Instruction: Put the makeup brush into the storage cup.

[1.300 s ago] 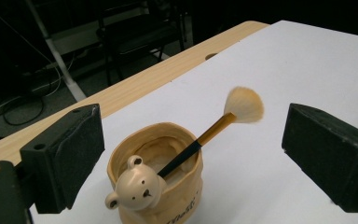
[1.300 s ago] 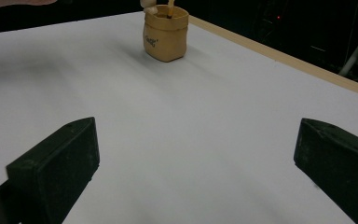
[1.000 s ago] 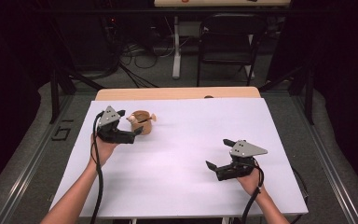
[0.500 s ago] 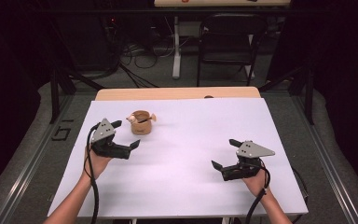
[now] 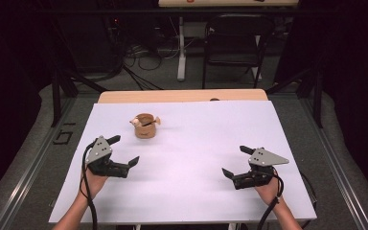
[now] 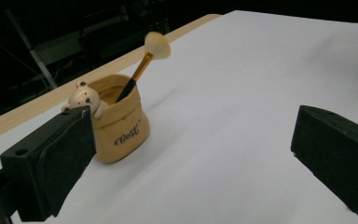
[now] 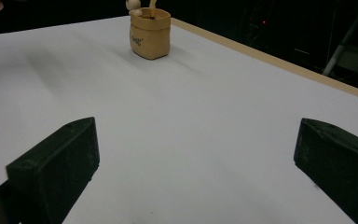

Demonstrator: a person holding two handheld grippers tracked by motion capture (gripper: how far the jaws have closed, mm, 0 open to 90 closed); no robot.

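Left tongs (image 5: 123,151): I see them low at the near left of the bench, jaws wide apart, nothing between them; in the left gripper view both black jaws frame bare white surface.
Right tongs (image 5: 236,163): near right of the bench, jaws likewise spread and empty, well apart from the left pair.
Bench (image 5: 196,143): white sheet over a wooden top; a strip of wood shows along the far edge.
Pouch-shaped holder (image 5: 144,127): tan, upright, standing on the white sheet beyond my left tongs, nearer the far edge, touched by neither pair; dark lettering on its front, which I cannot read.
Bear figure (image 6: 85,97): small, pale, perched at the holder's rim.
Makeup brush (image 6: 147,58): stands in the holder, tilted, pale bristle head up.
Chair (image 5: 237,45): dark, on the floor past the bench.
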